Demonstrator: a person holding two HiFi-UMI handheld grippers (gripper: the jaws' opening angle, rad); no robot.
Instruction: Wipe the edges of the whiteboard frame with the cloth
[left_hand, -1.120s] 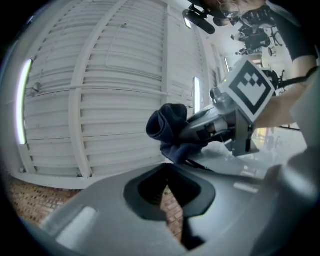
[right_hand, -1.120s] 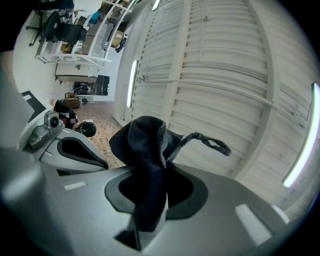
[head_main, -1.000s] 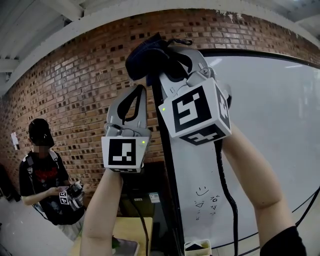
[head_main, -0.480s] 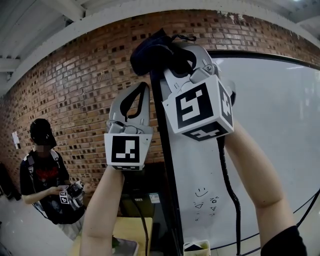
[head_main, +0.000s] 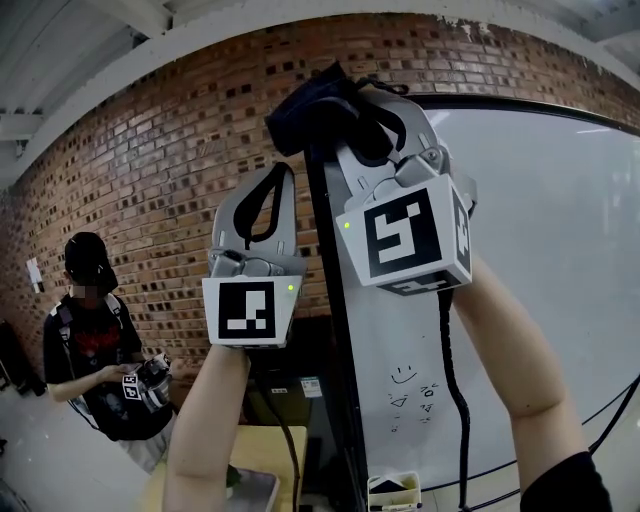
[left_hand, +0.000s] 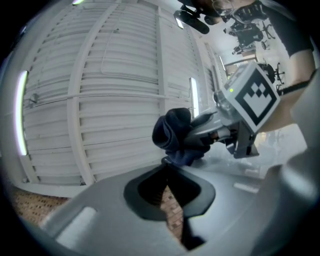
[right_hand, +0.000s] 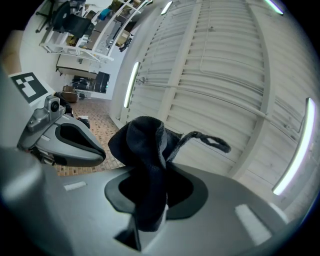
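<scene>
Where the right hand-held gripper (right_hand: 148, 216) clamps, the cloth (right_hand: 142, 145) hides the frame (head_main: 331, 340).

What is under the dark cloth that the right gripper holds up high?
The left edge of the black whiteboard frame runs up into the cloth, clamped in the right gripper. The frame's top corner is covered by the cloth and cannot be seen.

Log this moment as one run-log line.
step: frame wipe | right gripper: shut on dark cloth, at top of whiteboard frame left edge | left gripper: shut, empty, beside frame
</scene>
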